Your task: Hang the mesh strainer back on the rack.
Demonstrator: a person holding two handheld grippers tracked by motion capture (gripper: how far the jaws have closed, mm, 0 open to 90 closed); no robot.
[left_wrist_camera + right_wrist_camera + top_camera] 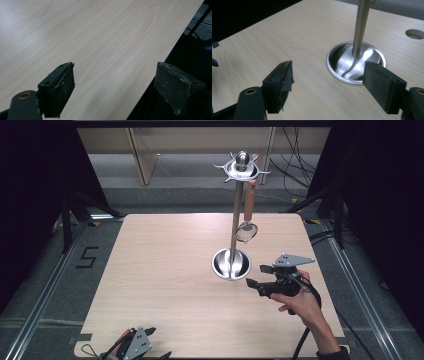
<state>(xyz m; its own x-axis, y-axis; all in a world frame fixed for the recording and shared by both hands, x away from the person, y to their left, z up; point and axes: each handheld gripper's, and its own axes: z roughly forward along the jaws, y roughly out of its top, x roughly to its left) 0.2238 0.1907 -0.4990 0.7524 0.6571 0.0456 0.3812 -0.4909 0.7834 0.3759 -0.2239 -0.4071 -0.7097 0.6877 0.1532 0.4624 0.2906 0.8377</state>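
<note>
Showing cropped: left gripper at table edge.

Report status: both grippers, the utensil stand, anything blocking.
Right gripper open, empty, beside the stand's base. Left gripper open, empty, at the table's near edge. Strainer hangs on the stand. Nothing in the way.

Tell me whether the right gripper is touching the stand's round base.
Apart. In the right gripper view, bare tabletop shows between the open right gripper and the steel base; the high view agrees.
</note>
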